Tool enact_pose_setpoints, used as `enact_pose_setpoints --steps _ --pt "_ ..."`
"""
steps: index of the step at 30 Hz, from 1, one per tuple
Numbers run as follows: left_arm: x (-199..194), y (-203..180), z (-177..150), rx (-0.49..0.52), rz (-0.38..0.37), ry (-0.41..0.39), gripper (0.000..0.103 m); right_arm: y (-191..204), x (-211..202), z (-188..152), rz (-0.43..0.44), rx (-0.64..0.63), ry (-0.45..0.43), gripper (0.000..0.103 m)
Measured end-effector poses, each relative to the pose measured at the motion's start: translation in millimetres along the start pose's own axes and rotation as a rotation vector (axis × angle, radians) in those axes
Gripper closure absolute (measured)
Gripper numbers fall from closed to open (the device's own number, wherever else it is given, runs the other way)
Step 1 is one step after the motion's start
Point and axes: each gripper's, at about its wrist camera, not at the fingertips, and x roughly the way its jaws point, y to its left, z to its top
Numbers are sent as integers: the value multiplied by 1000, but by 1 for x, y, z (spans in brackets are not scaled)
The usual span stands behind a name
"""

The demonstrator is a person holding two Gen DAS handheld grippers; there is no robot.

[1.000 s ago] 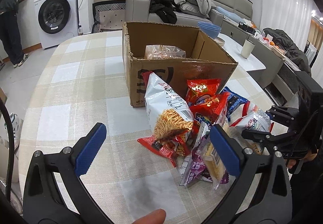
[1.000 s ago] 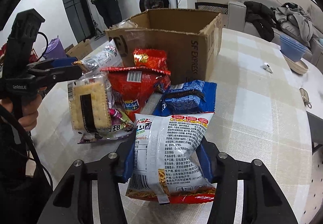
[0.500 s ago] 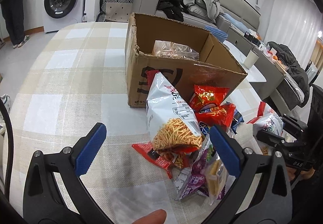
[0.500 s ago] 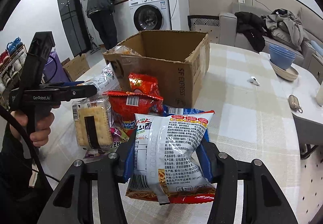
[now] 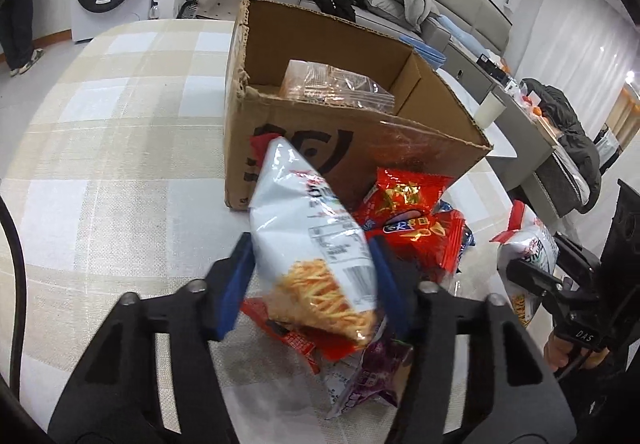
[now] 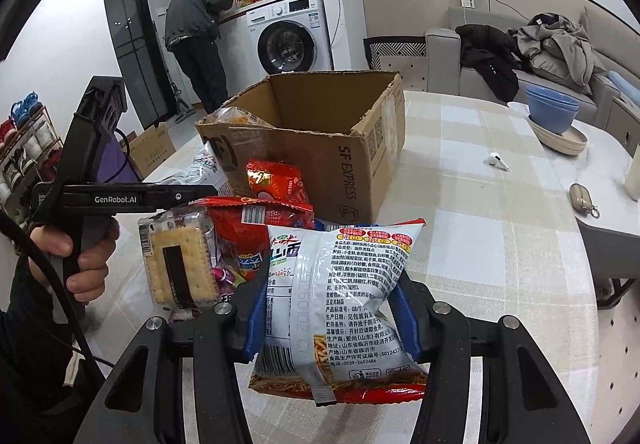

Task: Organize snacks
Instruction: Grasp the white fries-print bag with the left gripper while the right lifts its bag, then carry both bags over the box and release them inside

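Note:
A white noodle-snack bag [image 5: 304, 220] leans on the cardboard box [image 5: 360, 148] at the top of the snack pile. My left gripper [image 5: 310, 276] is closing on it, its blue pads touching both sides of the bag. Red chip bags [image 5: 408, 204] and a purple packet [image 5: 372, 376] lie beside and under it. A clear bag [image 5: 332, 88] sits inside the box. My right gripper [image 6: 332, 316] is shut on a second white noodle-snack bag [image 6: 348, 268], held above the table. A cracker packet [image 6: 180, 264] stands at the left of the pile.
Blue bowls [image 6: 552, 108] on a plate, an earbud [image 6: 496, 160] and a small case [image 6: 582, 196] lie on the table's right side. A person [image 6: 196, 32] stands at the washing machine behind. A cup [image 5: 490, 110] stands beyond the box.
My left gripper has moved in to the pile and its wide-open jaws have come in around the white bag. The right gripper has risen a little with its bag.

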Motion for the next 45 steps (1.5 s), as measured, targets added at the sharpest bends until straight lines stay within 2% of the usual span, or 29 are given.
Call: enact_pose_setpoints --steps 4,6,13,29,45 --pt "-2 -6 0 21 21 -38 64 -4 2 0 0 20 -10 50" --pt "-3 -6 0 15 24 -50 65 -5 2 0 0 29 -16 50" --pt "-15 -5 3 21 54 -106 66 -7 0 2 -4 53 -44 50" --pt "-69 7 1 39 99 -185 66 -11 0 17 16 87 -98 50" --pt "-110 12 13 35 84 -257 66 -9 -7 46 7 71 -166 50"
